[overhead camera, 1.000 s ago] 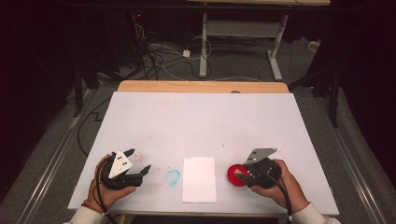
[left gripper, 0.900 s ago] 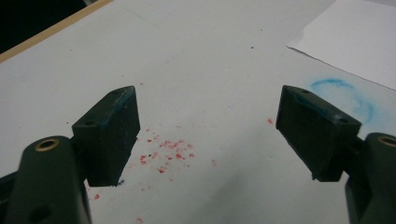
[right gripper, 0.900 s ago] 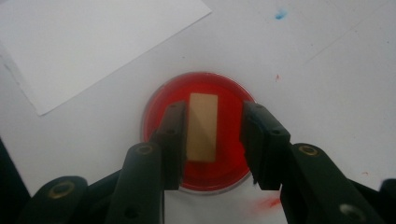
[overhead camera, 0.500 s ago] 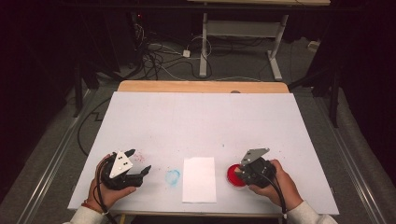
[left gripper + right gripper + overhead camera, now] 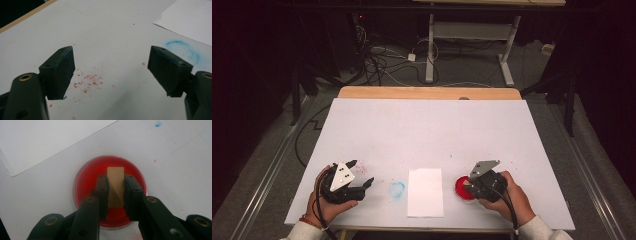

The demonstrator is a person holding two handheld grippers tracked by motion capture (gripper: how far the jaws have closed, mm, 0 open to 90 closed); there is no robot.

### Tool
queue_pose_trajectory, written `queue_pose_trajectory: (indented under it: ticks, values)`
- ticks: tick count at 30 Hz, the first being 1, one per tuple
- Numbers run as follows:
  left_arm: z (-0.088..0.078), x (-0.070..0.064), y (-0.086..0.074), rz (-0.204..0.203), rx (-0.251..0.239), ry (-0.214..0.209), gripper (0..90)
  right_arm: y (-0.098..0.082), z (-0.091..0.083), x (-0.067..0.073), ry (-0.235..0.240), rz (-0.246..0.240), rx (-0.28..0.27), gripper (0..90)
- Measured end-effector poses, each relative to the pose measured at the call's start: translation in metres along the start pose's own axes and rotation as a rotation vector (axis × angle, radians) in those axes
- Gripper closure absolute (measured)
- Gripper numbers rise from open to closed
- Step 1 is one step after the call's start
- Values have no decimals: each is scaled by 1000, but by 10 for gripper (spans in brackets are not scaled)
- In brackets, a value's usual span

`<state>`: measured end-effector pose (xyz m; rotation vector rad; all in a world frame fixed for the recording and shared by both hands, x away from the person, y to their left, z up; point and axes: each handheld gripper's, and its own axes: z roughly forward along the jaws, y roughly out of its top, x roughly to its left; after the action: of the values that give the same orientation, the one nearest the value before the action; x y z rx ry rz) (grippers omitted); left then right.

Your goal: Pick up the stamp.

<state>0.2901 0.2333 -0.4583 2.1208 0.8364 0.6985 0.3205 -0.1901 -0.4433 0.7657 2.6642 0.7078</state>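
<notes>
At five o'clock on the tabletop (image 5: 422, 125), the right claw (image 5: 116, 188) grasps a tan block (image 5: 115, 187) over a red dish (image 5: 110, 192). At seven o'clock, the left claw (image 5: 111, 71) rests released.

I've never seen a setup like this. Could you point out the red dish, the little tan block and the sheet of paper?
red dish (image 5: 85, 177), right gripper view, on its red surface left of the jaws.
tan block (image 5: 115, 176), right gripper view, on its upper face.
sheet of paper (image 5: 425, 192), high view, on its middle.

A dim room surrounds the white-topped table with a wooden far edge (image 5: 427, 93). Beyond it, tangled black cables (image 5: 379, 62) lie on grey carpet (image 5: 472, 67) beside a white metal desk frame (image 5: 469, 35).
</notes>
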Motion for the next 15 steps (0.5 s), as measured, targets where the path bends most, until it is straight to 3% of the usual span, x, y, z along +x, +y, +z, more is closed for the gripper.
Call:
queue_pose_trajectory:
  ticks: [3, 8, 12, 13, 15]
  values:
    - [1, 0, 1, 20, -4, 8, 214, 0, 0, 0, 1, 0, -3, 758]
    - [2, 1, 1, -16, 1, -3, 214, -1, -1, 1, -1, -3, -10, 757]
    - [2, 0, 1, 17, 4, 4, 215, -2, -2, 0, 4, -1, -16, 757]
    - [2, 0, 1, 13, 6, 4, 215, -2, -4, -2, 26, 5, -26, 757]
    - [2, 0, 1, -4, 9, 8, 225, -1, -8, -2, 24, 20, -40, 757]
